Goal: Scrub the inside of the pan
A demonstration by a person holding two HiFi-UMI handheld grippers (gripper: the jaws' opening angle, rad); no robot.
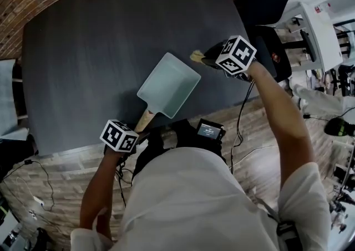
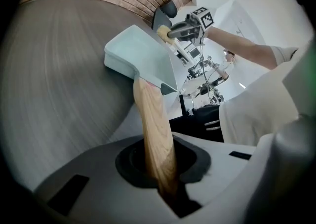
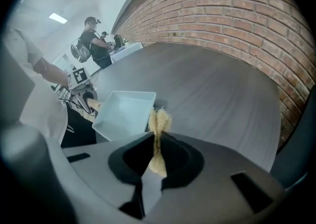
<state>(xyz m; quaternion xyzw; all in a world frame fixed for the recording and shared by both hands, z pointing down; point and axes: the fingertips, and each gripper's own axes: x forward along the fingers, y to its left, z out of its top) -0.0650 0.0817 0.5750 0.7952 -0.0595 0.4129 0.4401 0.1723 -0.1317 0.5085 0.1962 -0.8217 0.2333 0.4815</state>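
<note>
Pan (image 1: 169,85) pictured at the near edge of the dark table (image 1: 83,50), its wooden handle (image 1: 145,120) running out toward 7 o'clock in the head view; whether it rests flat cannot be told. No scrubbing is shown at this moment: the yellowish scrubber (image 1: 197,56) is held near the pan's rim at 1 o'clock, outside it and apparently apart from it. The pale inside is seen bare, with no suds or marks, so how much has been scrubbed cannot be judged. The scrubber would have to be brought inside the rim for the work to go on. The left gripper (image 2: 165,178) is clamped tight on the handle. The right gripper (image 3: 157,161) is closed almost fully, the thin scrubber pinched between its jaws, frayed end standing out
</note>
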